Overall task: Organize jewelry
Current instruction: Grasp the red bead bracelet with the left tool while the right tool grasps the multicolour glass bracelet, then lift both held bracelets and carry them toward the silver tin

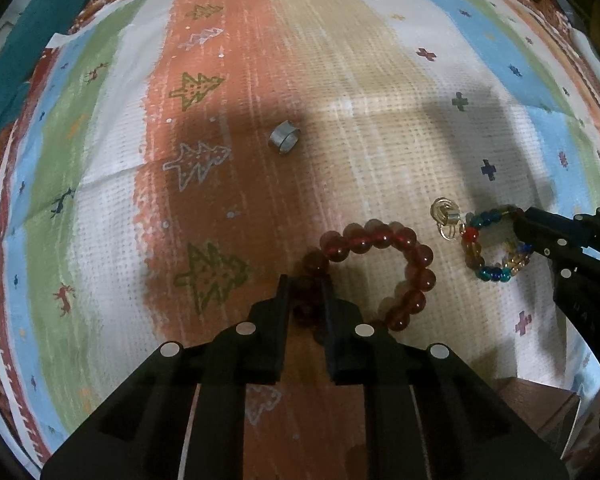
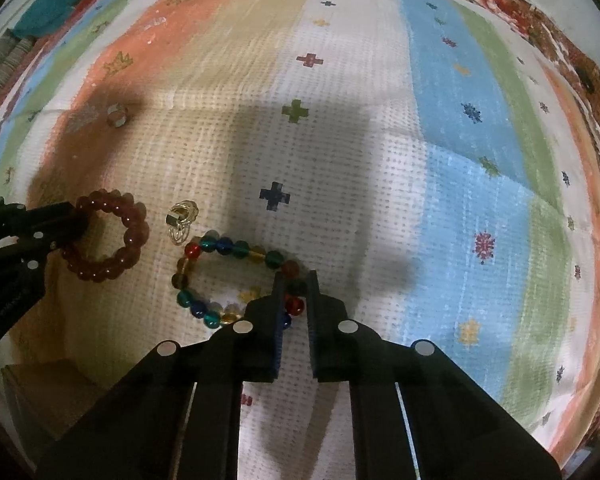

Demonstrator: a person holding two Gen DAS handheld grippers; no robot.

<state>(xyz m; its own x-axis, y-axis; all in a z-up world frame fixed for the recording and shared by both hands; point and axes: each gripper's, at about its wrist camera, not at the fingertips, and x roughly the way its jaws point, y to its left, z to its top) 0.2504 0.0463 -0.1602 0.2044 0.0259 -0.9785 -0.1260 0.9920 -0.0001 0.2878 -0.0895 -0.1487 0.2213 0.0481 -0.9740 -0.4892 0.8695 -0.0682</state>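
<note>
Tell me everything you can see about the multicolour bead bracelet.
The multicolour bead bracelet is a closed loop of round, glassy beads in red, teal, blue and amber. It lies flat on the striped cloth, beside a small gold ring cluster. The right gripper is shut on its beads at one side.

You have no readable words, brand names or numbers anywhere in either view. The only signs are printed motifs on the striped cloth (image 1: 380, 128): outlined fir trees (image 1: 196, 90) down the orange stripe, small deer (image 1: 62, 200) on the green stripe at your left, and plus-shaped crosses (image 2: 275, 196) with little snowflake stars (image 2: 485, 245) on the white and blue stripes at your right. Faint raised marks on the other gripper's body cannot be read.
</note>
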